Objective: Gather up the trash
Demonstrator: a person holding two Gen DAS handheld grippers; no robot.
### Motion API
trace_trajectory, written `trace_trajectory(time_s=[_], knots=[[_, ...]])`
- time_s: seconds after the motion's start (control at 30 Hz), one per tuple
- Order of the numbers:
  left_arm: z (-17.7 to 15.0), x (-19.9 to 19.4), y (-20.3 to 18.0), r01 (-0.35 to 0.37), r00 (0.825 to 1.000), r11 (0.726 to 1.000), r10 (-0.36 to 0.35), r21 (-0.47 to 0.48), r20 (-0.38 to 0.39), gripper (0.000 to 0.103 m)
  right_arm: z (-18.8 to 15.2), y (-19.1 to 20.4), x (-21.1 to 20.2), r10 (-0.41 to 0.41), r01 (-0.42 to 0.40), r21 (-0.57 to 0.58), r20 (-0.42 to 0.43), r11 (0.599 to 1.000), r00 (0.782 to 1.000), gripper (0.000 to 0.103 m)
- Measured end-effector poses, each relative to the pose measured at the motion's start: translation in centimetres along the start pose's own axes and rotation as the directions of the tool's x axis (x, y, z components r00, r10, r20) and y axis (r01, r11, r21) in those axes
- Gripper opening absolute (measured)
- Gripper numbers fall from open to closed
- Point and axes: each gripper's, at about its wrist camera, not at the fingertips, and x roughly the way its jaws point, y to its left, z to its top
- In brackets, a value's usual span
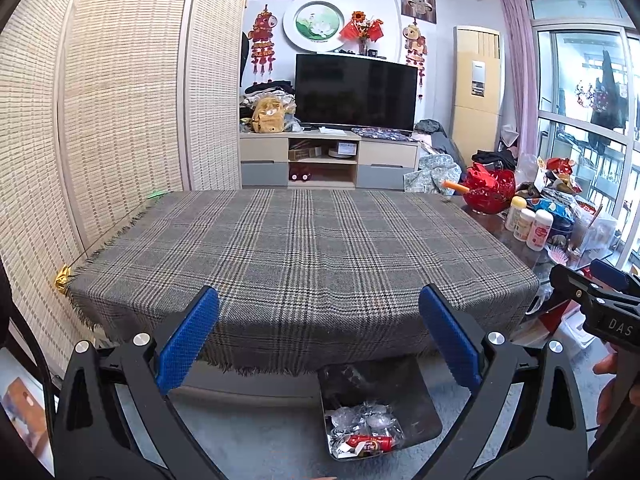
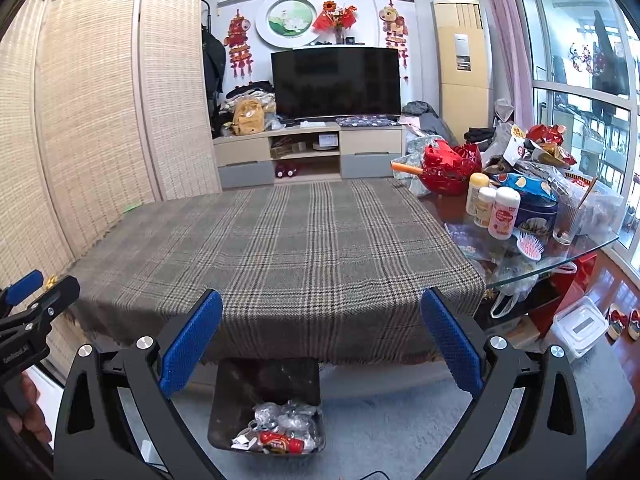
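A: Where is the trash?

B: In the black bin (image 1: 380, 408) at 6 o'clock: crumpled wrappers (image 1: 362, 420), a red can (image 1: 370, 443).

A: Handling?

B: Likely light, crushable; pinch a fold. Left gripper (image 1: 318, 336) and right gripper (image 2: 320, 340) are spread, empty.

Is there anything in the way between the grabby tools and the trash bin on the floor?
Nothing visible blocks it. The bin sits on the floor just below the cloth-covered table's front edge. Both the left tool and the right tool are open and empty above it, with only air between.
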Motion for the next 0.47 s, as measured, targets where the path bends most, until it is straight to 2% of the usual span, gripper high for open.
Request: trace_trajectory(time_s=[0.27,0.47], knots=[[0.04,0.13,0.14,-0.020,1.000,1.000,0.020,-0.005,-0.013,0.095,0.03,0.21,0.02,-0.001,0.001,-0.003,0.004,1.000,1.000,0.100],[0.00,0.58,0.08,-0.007,0.999,1.000,0.007,-0.001,-0.036,0.095,0.01,0.20,0.08,-0.001,0.001,-0.004,-0.001,1.000,1.000,0.100]])
